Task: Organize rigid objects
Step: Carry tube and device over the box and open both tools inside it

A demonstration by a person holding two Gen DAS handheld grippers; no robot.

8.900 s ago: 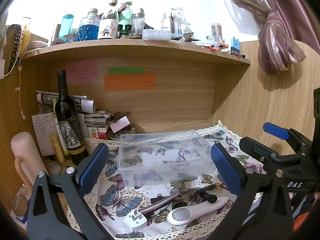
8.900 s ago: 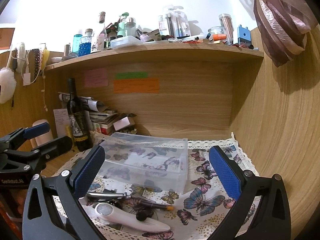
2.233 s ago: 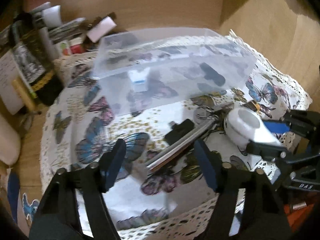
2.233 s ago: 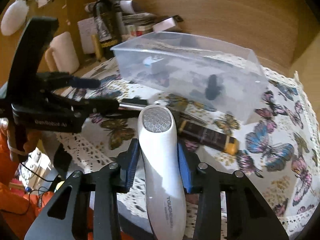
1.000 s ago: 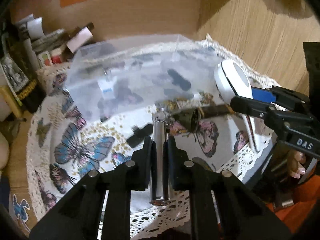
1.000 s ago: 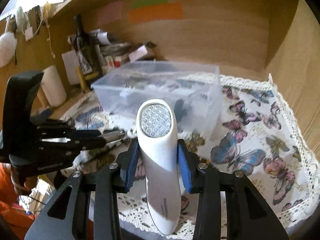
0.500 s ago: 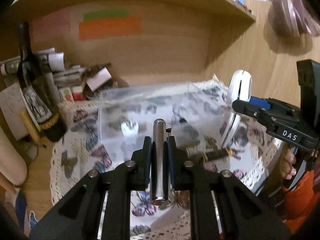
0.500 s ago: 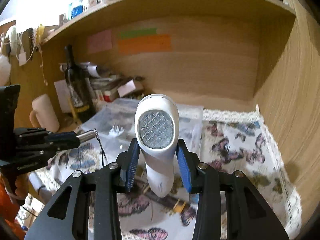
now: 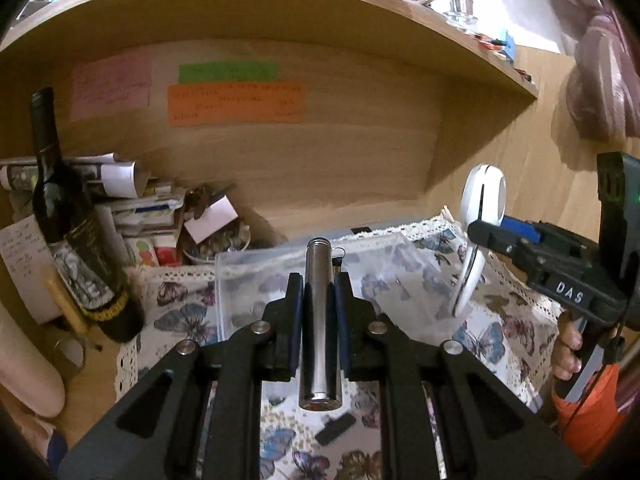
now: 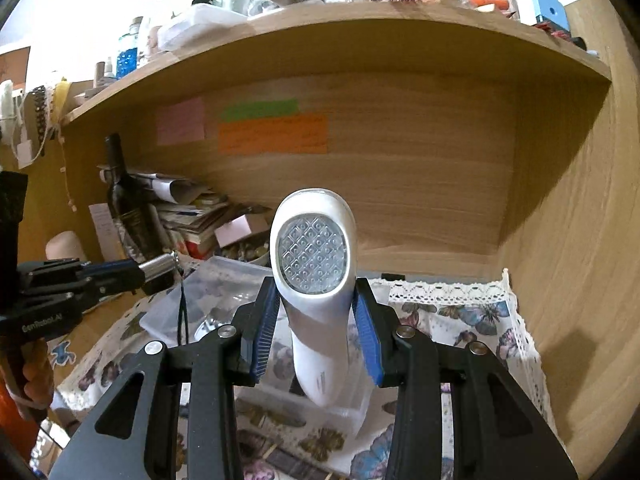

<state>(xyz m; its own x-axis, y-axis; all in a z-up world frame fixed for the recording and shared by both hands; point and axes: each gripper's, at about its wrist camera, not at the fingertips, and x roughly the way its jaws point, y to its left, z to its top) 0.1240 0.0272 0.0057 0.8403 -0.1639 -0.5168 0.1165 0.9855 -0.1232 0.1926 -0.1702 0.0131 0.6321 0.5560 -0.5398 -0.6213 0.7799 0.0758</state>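
Observation:
My left gripper [image 9: 318,292] is shut on a silver metal cylinder [image 9: 319,320] and holds it level above the clear plastic box [image 9: 256,280]. My right gripper [image 10: 316,312] is shut on a white handheld device [image 10: 316,280] with a round textured window, raised over the same box [image 10: 224,284]. In the right wrist view the left gripper [image 10: 132,272] shows at the left with the cylinder tip [image 10: 160,266] and a thin cord hanging from it. In the left wrist view the right gripper [image 9: 492,236] holds the white device [image 9: 480,216] upright at the right.
A butterfly-print cloth [image 10: 472,320] covers the desk. A dark wine bottle [image 9: 68,236] and a pile of papers [image 9: 140,200] stand at the back left. A small black piece [image 9: 335,428] lies on the cloth. A wooden shelf [image 10: 360,32] full of bottles hangs overhead.
Both grippers have risen and tilted up with their objects. The cylinder and the white device now sit higher over the box, and the shelf fills more of both views.

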